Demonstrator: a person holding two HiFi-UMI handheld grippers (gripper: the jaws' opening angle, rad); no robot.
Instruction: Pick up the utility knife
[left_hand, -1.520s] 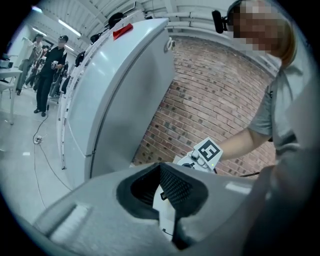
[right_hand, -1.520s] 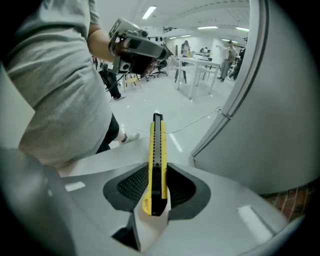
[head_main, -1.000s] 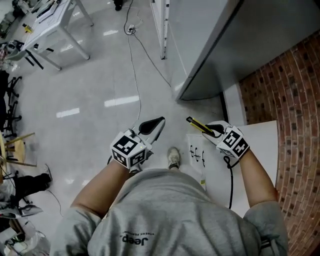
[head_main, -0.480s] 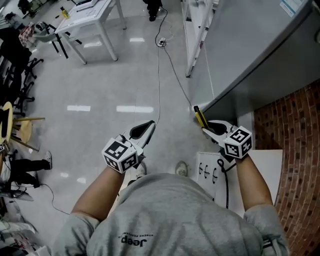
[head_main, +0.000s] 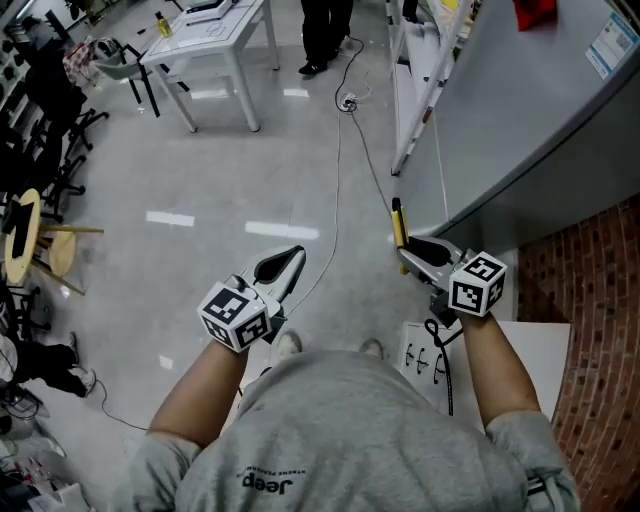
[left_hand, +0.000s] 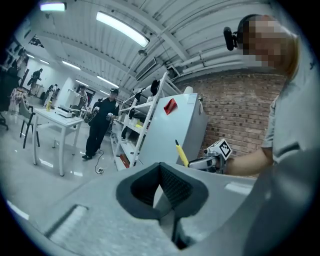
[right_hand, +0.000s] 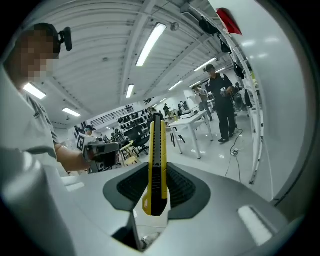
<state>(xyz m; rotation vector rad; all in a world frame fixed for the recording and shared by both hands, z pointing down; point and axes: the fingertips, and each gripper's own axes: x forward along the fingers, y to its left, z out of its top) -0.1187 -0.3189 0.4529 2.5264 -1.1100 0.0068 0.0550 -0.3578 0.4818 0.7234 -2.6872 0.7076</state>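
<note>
Utility knife (right_hand: 155, 165) yellow, black centre stripe; wall (head_main: 600, 330) red brick; floor (head_main: 200, 180) pale grey, perhaps tiled.

Floor (head_main: 200, 180), 10 o'clock: glossy, smooth, bright reflections. Wall (head_main: 600, 290), 4 o'clock: rough red brick. Cabinet (head_main: 520, 120), 1 o'clock: smooth grey panel, satin sheen. Sweatshirt (head_main: 330, 440), 6 o'clock: matt grey cloth. Knife (right_hand: 156, 145): smooth yellow plastic, black ribbed slider. Right gripper (right_hand: 156, 181): matt grey plastic; pads (right_hand: 184, 187) black, finely ribbed, dull.
</note>
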